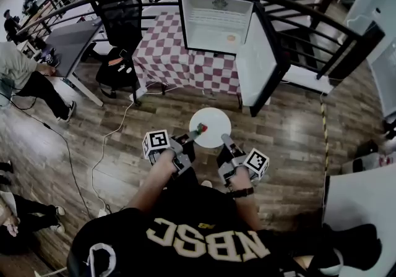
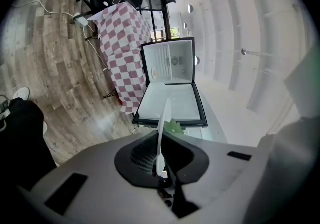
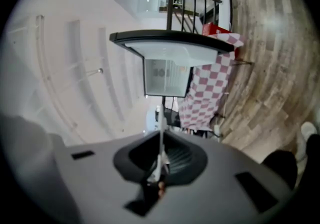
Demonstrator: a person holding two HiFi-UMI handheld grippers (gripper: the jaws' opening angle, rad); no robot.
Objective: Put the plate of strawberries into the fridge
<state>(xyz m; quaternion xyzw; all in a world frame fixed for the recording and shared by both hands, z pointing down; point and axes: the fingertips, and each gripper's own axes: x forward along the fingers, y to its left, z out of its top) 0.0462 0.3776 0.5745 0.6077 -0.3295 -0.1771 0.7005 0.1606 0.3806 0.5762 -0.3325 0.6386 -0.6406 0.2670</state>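
Bright, even indoor light; heavy fisheye in all views.
Fridge [image 1: 213, 22] interior glows white. Soft glare patches on the wood floor [image 3: 277, 20]. Black vignette corners in both gripper views. Near foreground soft in right gripper view.

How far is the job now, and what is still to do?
Done: the door of the fridge stands open. In hand: the left gripper and right gripper are each shut on the rim of the plate, holding it with its strawberry over the floor, short of the fridge. Left: carry it there and set it inside.
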